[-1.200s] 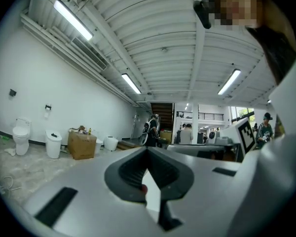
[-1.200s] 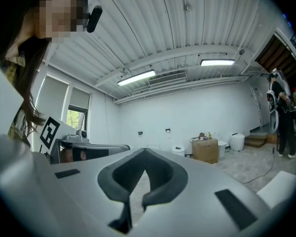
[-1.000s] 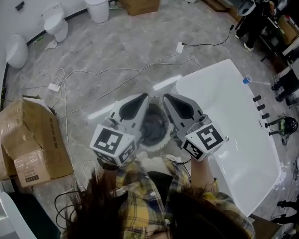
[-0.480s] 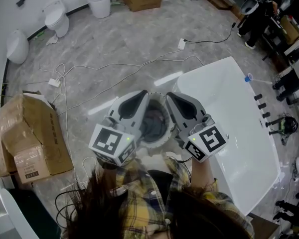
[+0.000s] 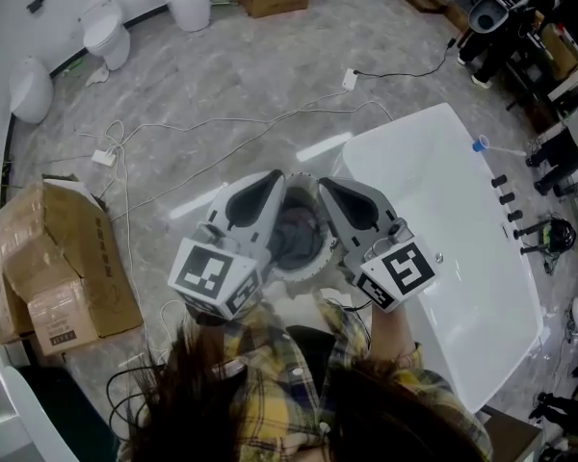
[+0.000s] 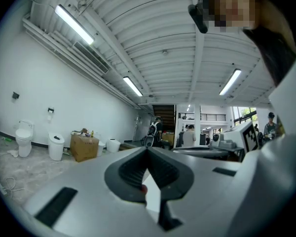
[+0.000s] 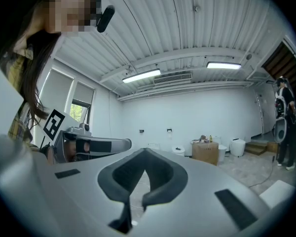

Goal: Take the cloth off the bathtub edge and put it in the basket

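In the head view, you held the left gripper [image 5: 272, 187] and the right gripper [image 5: 327, 188] side by side and level, noses pointing away from you. The basket [image 5: 314, 264] sat on the floor directly beneath the gap between them, just beside the near corner of the bathtub [image 5: 443, 210]. A dark bunched heap in the basket appeared to be the cloth [image 5: 297, 233], though your grippers covered much of it. It lay below and between both noses, about equally near to each, with no clear long axis. No cloth showed on the visible tub rim, so I judged the drop done.

In the left gripper view, the jaws were pressed together with nothing between them, aimed across the room, not down.

In the right gripper view, the jaws likewise met, empty, facing the far wall. Neither view showed the cloth.
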Demonstrator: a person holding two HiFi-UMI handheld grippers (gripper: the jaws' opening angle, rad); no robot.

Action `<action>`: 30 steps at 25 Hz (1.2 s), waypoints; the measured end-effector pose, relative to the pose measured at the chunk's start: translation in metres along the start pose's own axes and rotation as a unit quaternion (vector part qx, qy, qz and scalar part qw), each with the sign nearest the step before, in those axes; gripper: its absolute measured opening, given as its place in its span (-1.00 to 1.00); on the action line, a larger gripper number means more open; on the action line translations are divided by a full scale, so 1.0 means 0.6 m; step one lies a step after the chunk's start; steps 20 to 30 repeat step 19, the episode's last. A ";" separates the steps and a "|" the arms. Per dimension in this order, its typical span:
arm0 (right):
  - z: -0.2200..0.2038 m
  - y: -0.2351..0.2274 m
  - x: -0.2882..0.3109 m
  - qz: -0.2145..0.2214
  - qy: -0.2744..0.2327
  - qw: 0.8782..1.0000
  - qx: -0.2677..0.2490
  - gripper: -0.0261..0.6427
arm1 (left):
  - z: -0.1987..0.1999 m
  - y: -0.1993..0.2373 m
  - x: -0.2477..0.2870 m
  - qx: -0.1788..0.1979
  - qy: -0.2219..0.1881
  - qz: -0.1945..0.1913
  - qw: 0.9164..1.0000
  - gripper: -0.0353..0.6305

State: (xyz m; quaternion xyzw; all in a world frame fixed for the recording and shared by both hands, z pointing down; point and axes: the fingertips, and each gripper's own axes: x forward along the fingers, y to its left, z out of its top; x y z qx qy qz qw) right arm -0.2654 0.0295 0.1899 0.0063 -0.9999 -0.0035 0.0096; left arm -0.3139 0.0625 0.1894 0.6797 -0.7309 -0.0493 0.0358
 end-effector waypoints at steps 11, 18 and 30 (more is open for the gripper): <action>0.002 0.000 -0.004 0.001 -0.001 1.000 -0.001 -0.88 | -0.001 -0.004 -0.002 0.000 0.001 -0.002 1.000 -0.84; 0.003 0.004 -0.006 0.001 -0.002 1.000 0.000 -0.88 | 0.001 -0.005 -0.005 0.002 0.000 -0.003 1.000 -0.84; 0.003 0.004 -0.006 0.001 -0.002 1.000 -0.001 -0.88 | 0.002 -0.005 -0.006 0.002 -0.001 -0.003 1.000 -0.84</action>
